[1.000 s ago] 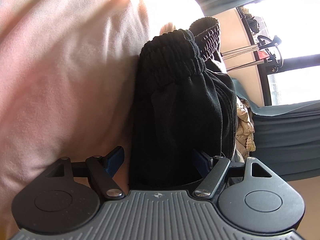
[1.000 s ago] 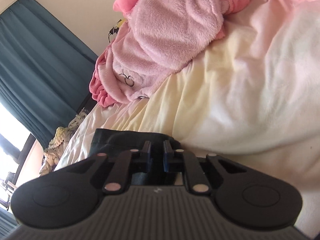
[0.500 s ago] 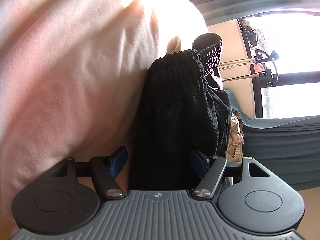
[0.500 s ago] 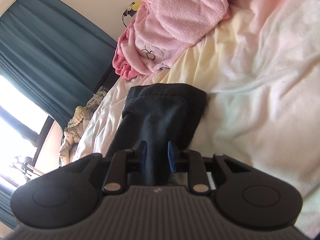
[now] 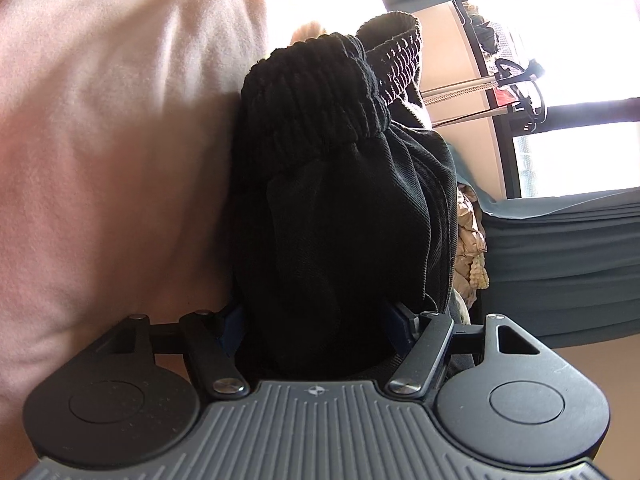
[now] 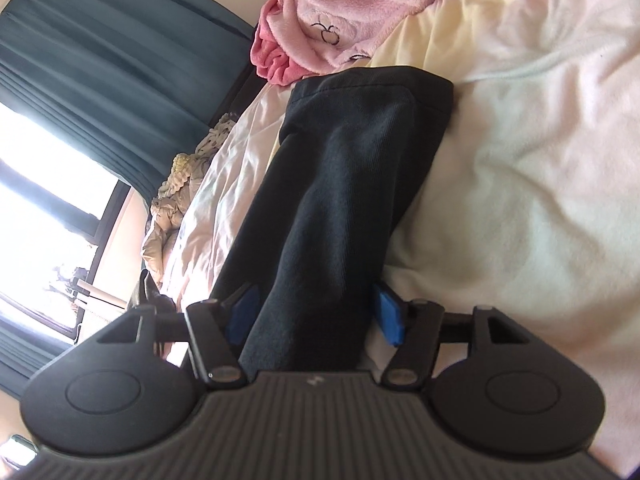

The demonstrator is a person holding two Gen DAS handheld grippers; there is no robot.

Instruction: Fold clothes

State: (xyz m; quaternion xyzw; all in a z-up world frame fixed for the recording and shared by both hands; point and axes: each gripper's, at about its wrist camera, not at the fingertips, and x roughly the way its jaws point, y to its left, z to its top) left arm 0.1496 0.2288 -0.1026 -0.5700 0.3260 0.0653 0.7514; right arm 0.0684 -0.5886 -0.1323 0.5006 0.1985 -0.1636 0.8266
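black pants (image 5: pixel 344 240): dark twill garment with a ribbed elastic waistband (image 5: pixel 312 100), lying on the pale bedding (image 6: pixel 520 160) of a bed; pink fleece garment (image 6: pixel 336 20) heaped at the far end, well apart from the work.
step: looks like the end of a fold. Leg end (image 6: pixel 360 128) lies flat on the bedding in the right view, bundled waist end fills the left view. Judged mid-task.
left gripper (image 5: pixel 316 320): jaws about half open and have just been closing. The bunched fabric sits between the blue pads (image 5: pixel 396 316) and fills the gap; pad faces are hidden by the cloth, so I cannot tell if they press on it yet.
right gripper (image 6: pixel 316 312): jaws have just been opening, now about half open. The pants leg runs between the pads (image 6: pixel 388 312), daylight visible on the right-hand side, so released, not gripping.
next move: likely pull the right clear without dragging the leg, then left firms its hold or smooths the bundle for the next fold.
risk: soft bedding, loose cloth may slip open.
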